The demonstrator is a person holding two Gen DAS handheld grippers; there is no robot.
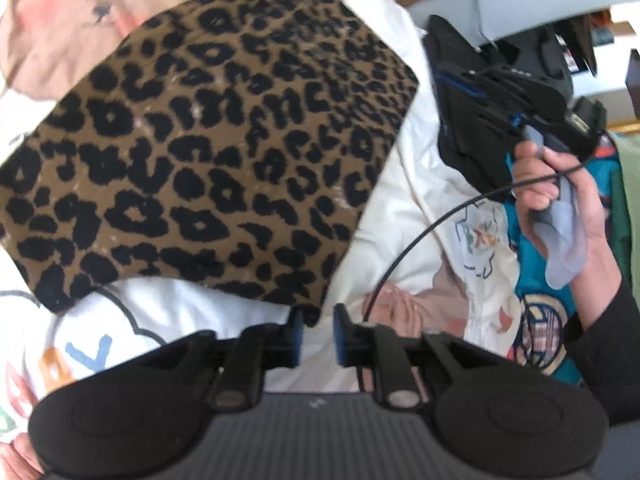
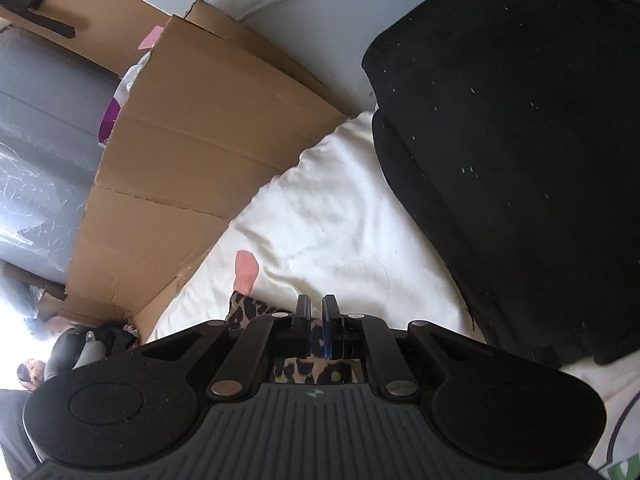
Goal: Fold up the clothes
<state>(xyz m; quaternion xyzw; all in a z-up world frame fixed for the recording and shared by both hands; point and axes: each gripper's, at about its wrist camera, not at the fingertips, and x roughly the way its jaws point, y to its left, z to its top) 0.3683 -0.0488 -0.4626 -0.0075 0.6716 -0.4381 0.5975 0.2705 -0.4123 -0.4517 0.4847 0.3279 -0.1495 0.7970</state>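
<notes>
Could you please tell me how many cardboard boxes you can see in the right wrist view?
2. One large cardboard box stands beside the white bedding; another box sits at the upper left behind it. More may be hidden.

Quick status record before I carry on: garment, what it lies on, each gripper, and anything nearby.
garment: leopard-print cloth, folded, lying flat
surface: white printed bedding
left gripper: open, nothing between the pads, at the cloth's near corner
right gripper: shut on leopard-print cloth, fabric visible between and under the fingers
nearby: cardboard box and black cushion beside the bedding
</notes>
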